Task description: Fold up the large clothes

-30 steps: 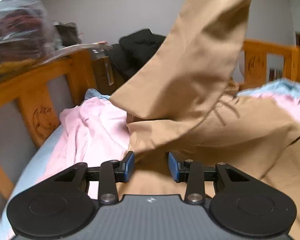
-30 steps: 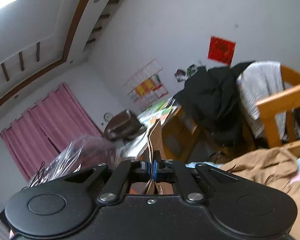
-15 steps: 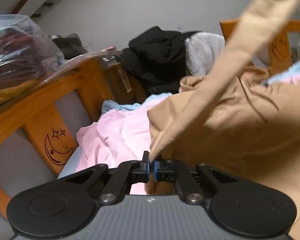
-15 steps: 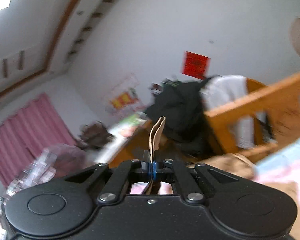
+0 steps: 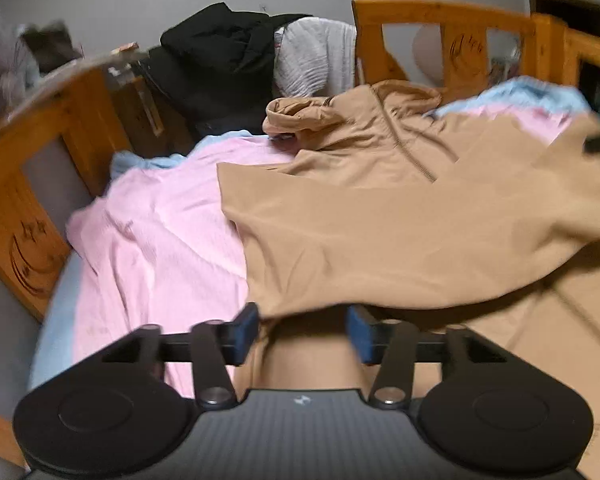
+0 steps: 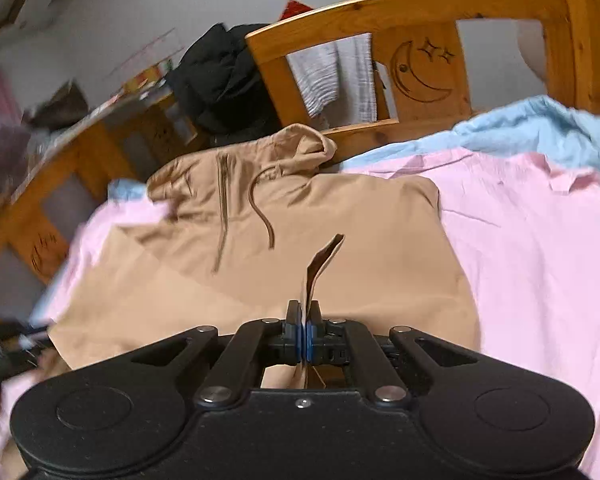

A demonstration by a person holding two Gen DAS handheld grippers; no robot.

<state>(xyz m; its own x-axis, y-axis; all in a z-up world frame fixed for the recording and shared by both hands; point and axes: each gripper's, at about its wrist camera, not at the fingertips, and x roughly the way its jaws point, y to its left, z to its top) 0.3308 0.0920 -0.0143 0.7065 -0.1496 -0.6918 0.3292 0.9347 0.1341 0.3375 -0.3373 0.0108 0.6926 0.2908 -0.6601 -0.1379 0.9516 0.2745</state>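
We see the tan hoodie (image 6: 380, 240) spread on the pink sheet (image 6: 540, 260), its hood near the bed's wooden headboard (image 6: 420, 8) edge. Our right gripper (image 6: 304, 330) is clenched on a hoodie fold (standing upright); our left gripper (image 5: 302, 330) is released, the hem just above its fingers.

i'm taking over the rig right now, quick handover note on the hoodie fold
Left gripper: open, holding nothing, low over the near edge of the tan hoodie.
Right gripper: shut on a folded edge of the tan hoodie.
The tan hoodie lies front up on the pink sheet, hood toward the wooden headboard. One flap is laid across the body.
Left: set down the right-held edge, smooth it, fold the rest.
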